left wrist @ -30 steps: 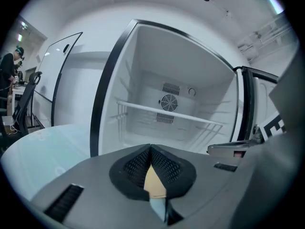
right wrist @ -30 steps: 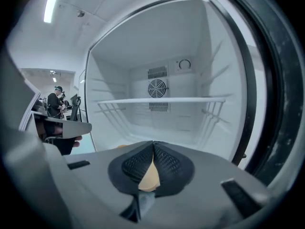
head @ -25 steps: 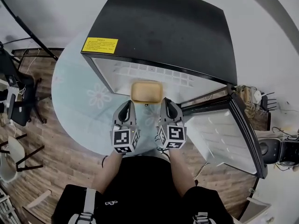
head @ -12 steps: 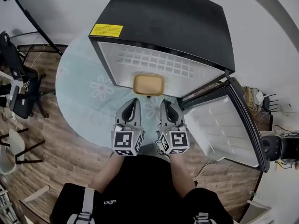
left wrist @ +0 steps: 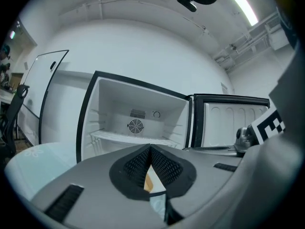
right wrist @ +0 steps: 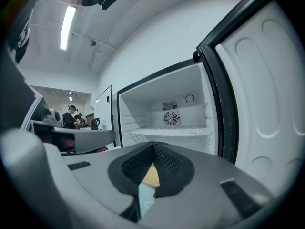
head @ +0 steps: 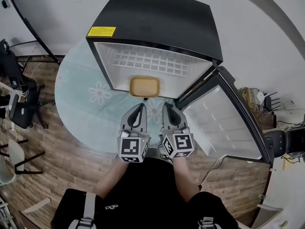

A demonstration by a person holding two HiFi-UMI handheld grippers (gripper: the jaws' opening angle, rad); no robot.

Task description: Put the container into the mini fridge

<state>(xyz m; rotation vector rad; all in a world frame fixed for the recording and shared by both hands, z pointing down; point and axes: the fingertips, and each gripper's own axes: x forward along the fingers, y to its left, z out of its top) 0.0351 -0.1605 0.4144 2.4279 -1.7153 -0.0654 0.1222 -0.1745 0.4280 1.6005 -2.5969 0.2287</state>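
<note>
**Container in the open fridge, both jaws closed and empty**

The tan container sits low at the mouth of the mini fridge, below its white wire shelf. The fridge stands on a round bench, with its door swung wide to the right. The left gripper and right gripper hover side by side just in front of the container, apart from it. In each gripper view the jaws meet at the tips with nothing held between them.
</note>
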